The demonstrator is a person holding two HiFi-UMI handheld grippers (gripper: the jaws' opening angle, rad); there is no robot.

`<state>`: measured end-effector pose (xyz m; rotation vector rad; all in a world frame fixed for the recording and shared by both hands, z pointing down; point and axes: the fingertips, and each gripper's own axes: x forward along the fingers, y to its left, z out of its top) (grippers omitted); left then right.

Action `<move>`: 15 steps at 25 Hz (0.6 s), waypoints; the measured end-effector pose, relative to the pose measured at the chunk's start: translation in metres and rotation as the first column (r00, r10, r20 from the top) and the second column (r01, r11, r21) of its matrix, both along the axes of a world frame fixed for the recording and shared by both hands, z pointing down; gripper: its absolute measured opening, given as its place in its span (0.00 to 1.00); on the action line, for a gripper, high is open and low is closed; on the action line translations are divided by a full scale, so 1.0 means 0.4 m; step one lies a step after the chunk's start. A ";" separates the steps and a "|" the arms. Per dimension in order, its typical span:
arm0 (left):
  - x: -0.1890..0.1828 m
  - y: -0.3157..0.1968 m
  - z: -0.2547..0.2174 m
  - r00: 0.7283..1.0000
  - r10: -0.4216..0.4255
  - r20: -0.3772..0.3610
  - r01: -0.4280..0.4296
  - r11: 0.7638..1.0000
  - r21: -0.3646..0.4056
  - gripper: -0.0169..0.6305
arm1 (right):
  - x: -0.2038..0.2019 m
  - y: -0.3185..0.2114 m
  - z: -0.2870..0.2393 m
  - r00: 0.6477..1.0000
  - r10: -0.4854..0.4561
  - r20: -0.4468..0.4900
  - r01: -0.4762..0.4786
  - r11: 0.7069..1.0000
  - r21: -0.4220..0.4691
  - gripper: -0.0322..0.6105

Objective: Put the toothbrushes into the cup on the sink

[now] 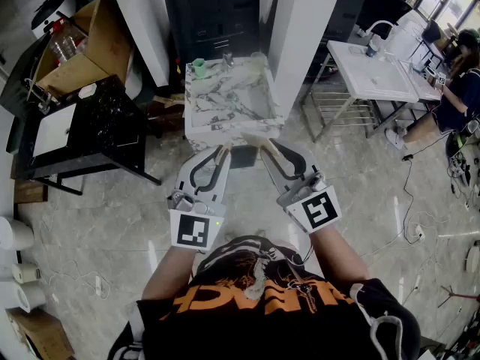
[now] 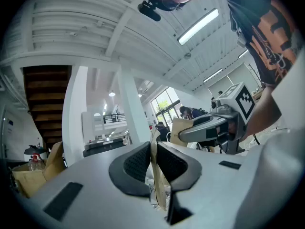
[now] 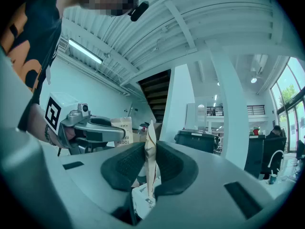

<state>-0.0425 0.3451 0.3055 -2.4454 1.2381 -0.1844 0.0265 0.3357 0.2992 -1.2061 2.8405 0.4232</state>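
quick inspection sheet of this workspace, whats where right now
surface: marble sink, beyond the grippers.
job's things: green cup on the sink's back left corner; brown paper toothbrush packet held up in front of the sink; no loose toothbrush seen.
clutter: tap and what looks like a clear glass at the sink's back edge.
grippers: left gripper and right gripper each shut on the packet's paper.
cables: floor cable trails at right.
surroundings: black table and cardboard box left; white table and seated person right.
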 end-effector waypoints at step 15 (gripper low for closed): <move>-0.119 -0.015 0.027 0.999 0.034 -0.027 -0.035 0.999 -0.010 0.12 | -0.076 -0.010 0.051 0.998 0.059 0.002 -0.059 0.997 -0.051 0.18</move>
